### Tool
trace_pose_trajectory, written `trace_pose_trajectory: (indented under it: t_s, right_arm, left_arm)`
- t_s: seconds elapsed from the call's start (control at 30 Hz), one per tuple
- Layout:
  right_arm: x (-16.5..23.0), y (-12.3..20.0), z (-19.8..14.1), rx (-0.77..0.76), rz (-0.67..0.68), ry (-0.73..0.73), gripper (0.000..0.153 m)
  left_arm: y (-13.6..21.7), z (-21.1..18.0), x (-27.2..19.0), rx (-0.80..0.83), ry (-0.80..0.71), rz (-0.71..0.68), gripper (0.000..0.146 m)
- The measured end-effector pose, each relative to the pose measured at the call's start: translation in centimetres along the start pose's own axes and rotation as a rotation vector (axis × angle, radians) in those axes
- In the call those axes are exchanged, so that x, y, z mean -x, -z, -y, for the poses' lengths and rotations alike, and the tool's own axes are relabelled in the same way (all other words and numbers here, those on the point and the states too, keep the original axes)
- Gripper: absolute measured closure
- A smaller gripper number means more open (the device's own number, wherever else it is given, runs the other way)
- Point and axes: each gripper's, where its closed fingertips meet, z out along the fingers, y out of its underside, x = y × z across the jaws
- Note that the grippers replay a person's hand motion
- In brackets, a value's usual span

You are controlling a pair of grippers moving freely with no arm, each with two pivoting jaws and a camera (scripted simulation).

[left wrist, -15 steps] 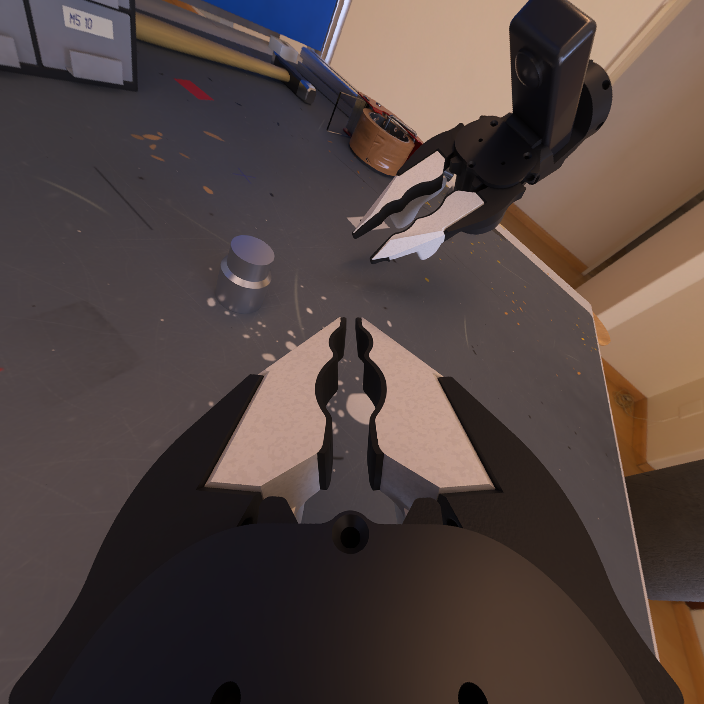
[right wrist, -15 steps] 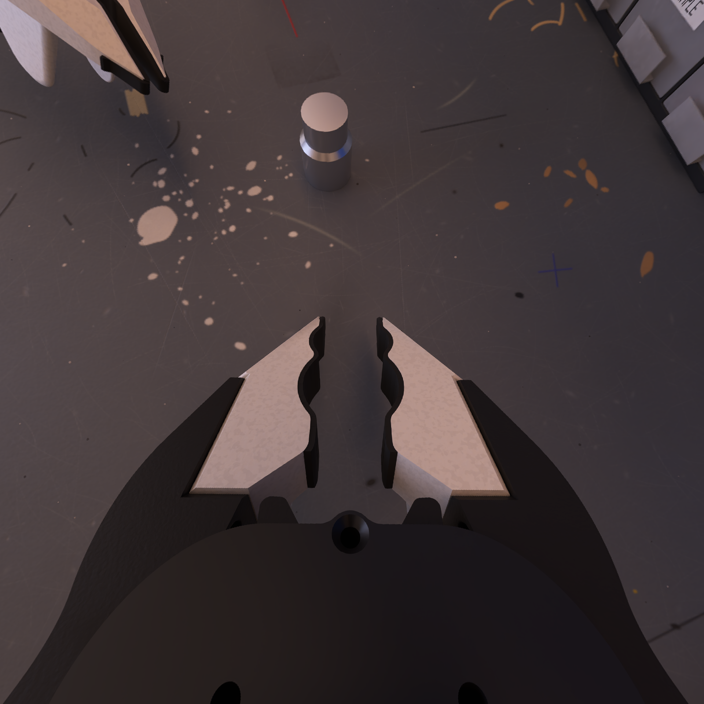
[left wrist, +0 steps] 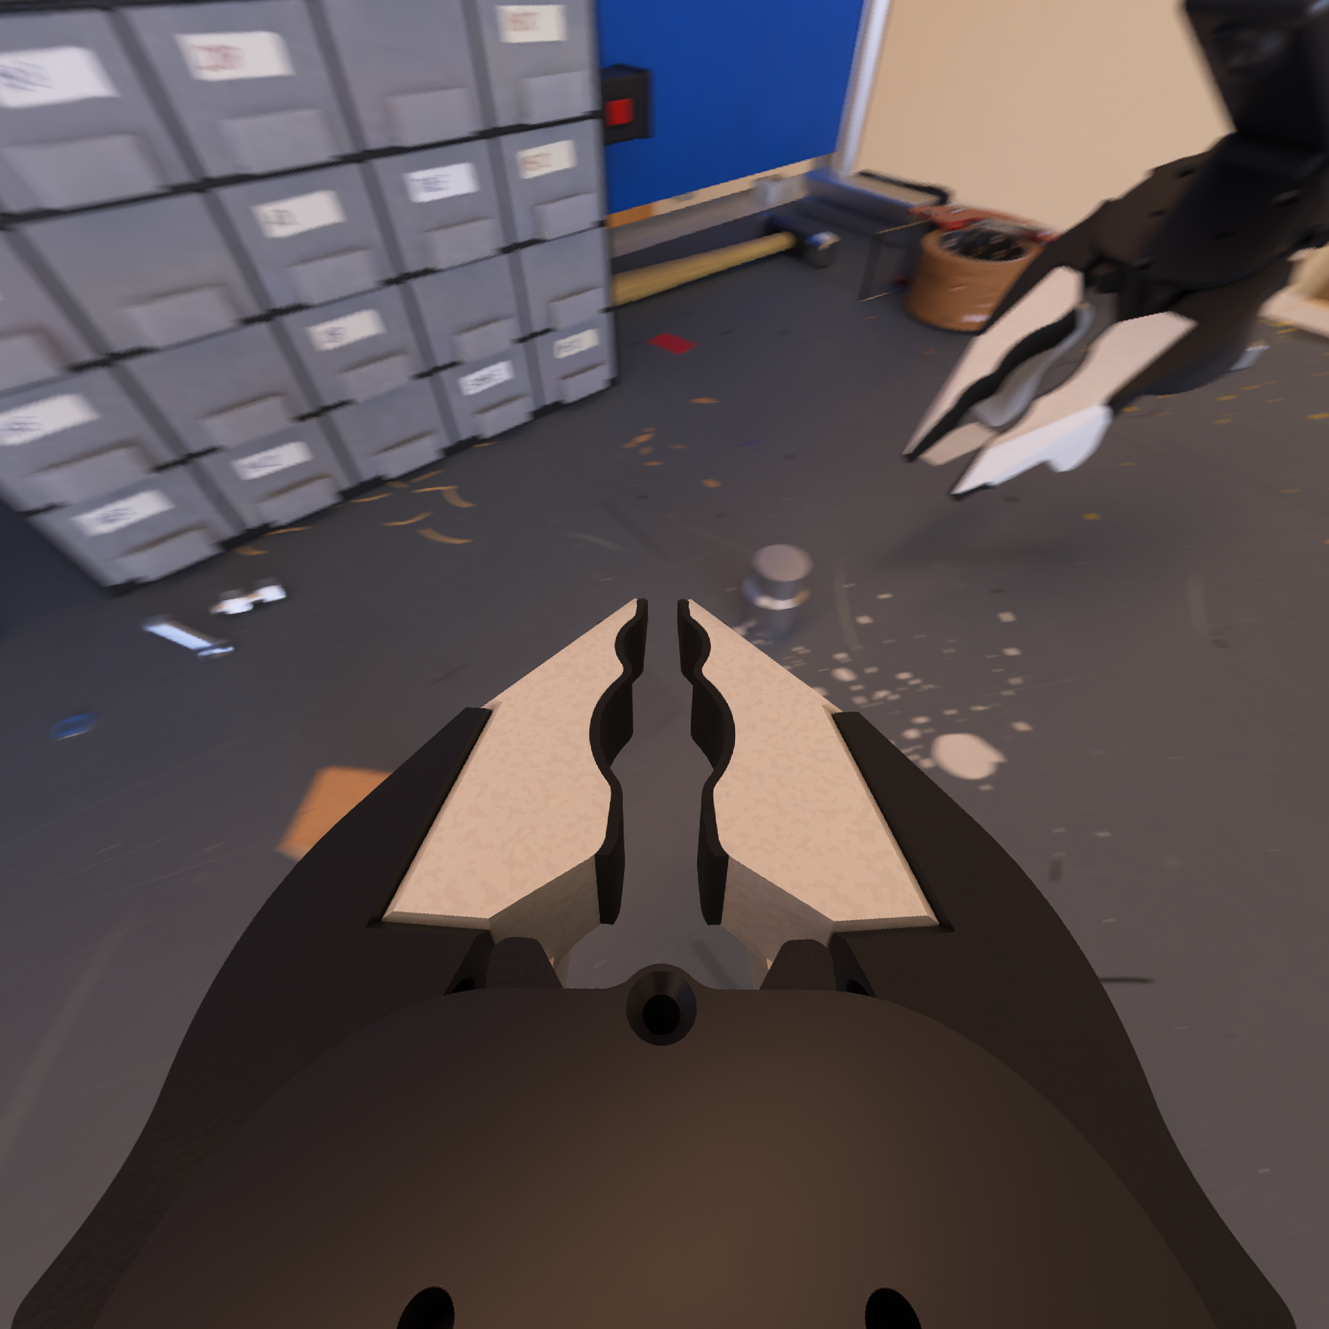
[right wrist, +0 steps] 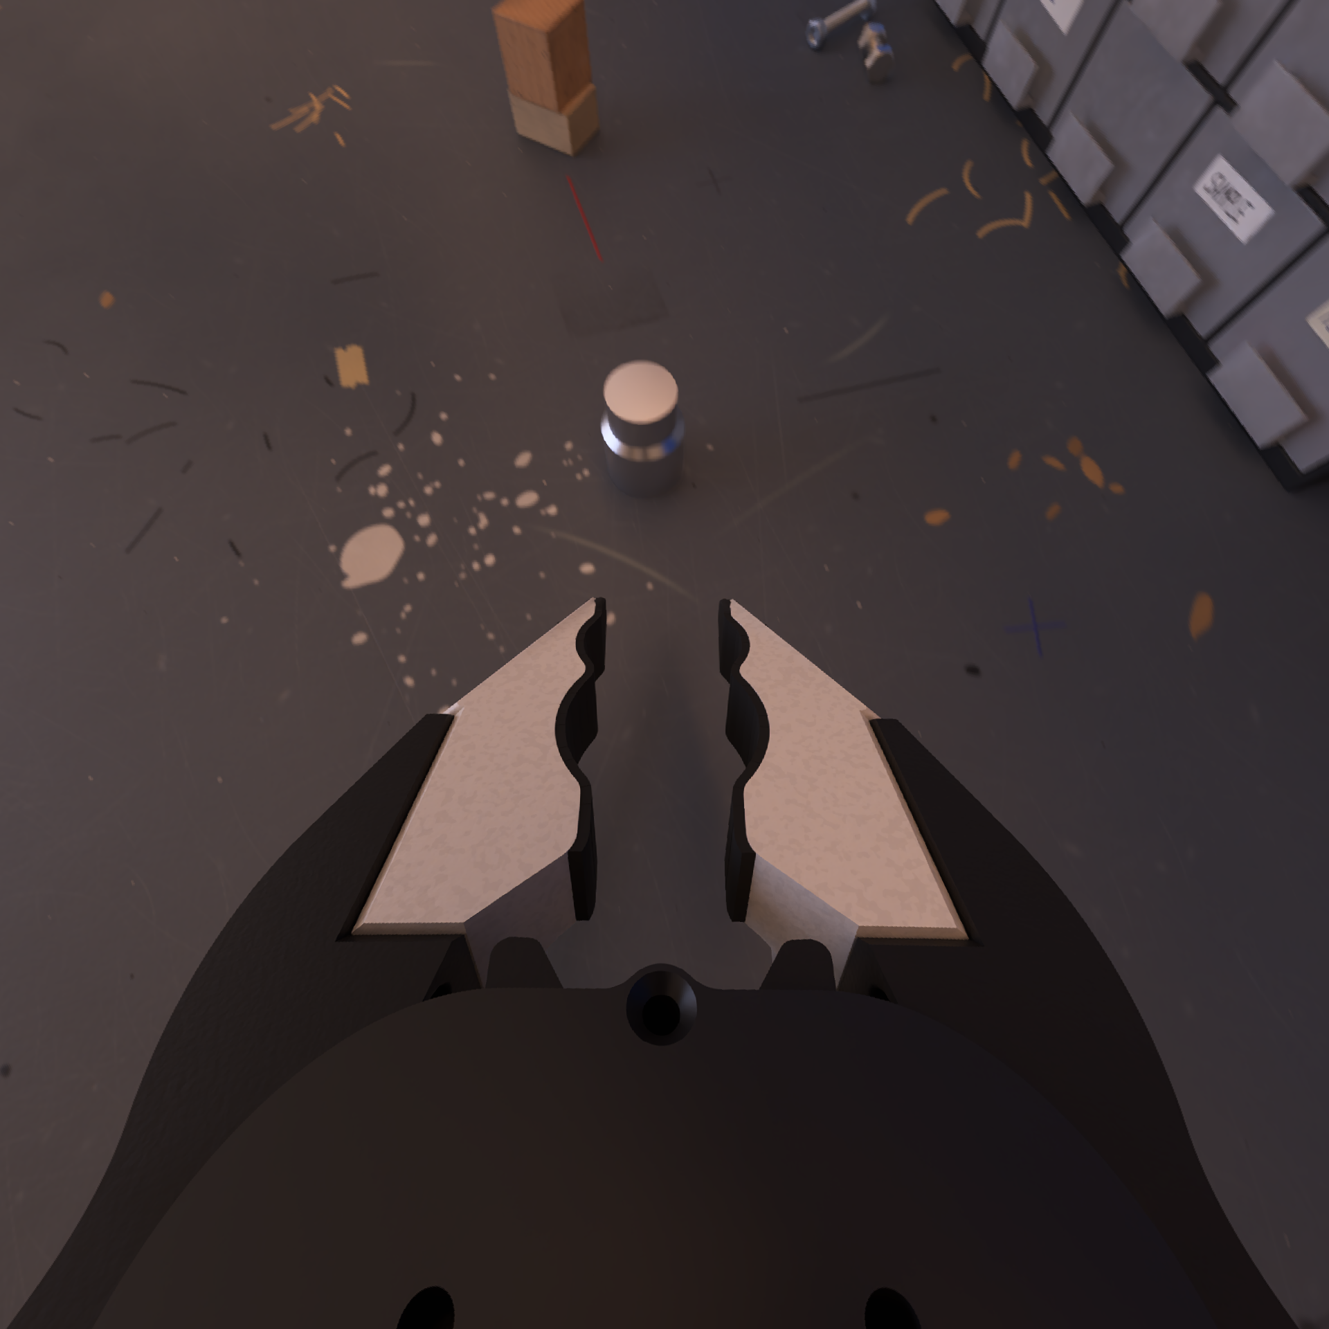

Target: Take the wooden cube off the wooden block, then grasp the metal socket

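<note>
Left gripper (left wrist: 661,608): matte black housing, rounded, tapered toward two fingers (left wrist: 546,784). Finger faces are clad in pale speckled plates; inner edges are lined with wavy black pads. One recessed screw hole is seen at centre. Right gripper (right wrist: 661,608): identical build.

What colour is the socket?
Shiny silver-grey metal; the socket shows best in the right wrist view.
</note>
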Motion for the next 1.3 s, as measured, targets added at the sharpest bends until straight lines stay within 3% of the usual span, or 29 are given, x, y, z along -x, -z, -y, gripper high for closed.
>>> trace_pose_trajectory:
  t_s: [0.07,0.23,0.4,0.57,0.7,0.87,1.1,1.3]
  right_arm:
    - [0.3,-1.0,1.1,-0.004,0.019,0.010,0.116]
    - [0.9,-4.2,3.5,0.016,0.067,0.017,0.093]
    - [0.6,-6.6,3.9,0.032,0.082,-0.027,0.080]
    - [0.3,-6.4,5.3,-0.013,0.036,-0.031,0.085]
    - [-1.2,-6.3,4.9,0.043,-0.053,-0.014,0.086]
    - [-0.7,-7.3,2.6,0.089,0.056,-0.176,0.095]
    - [0.0,-9.8,1.7,0.146,0.097,-0.218,0.107]
    - [0.5,-10.1,2.2,0.106,0.120,-0.221,0.112]
  left_arm:
    - [1.3,-0.1,2.9,0.040,-0.008,0.058,0.135]
    - [2.1,-3.4,8.8,0.241,-0.092,0.164,0.109]
    - [0.9,-7.5,10.8,0.355,-0.075,0.071,0.096]
    - [0.1,-9.6,11.7,0.390,-0.022,-0.005,0.090]
    - [-0.6,-9.9,11.4,0.357,0.049,-0.075,0.092]
    - [-0.9,-10.2,11.3,0.317,0.128,-0.126,0.093]
    - [-1.4,-9.8,10.8,0.288,0.199,-0.196,0.107]
    - [-1.4,-9.7,10.8,0.278,0.210,-0.214,0.108]
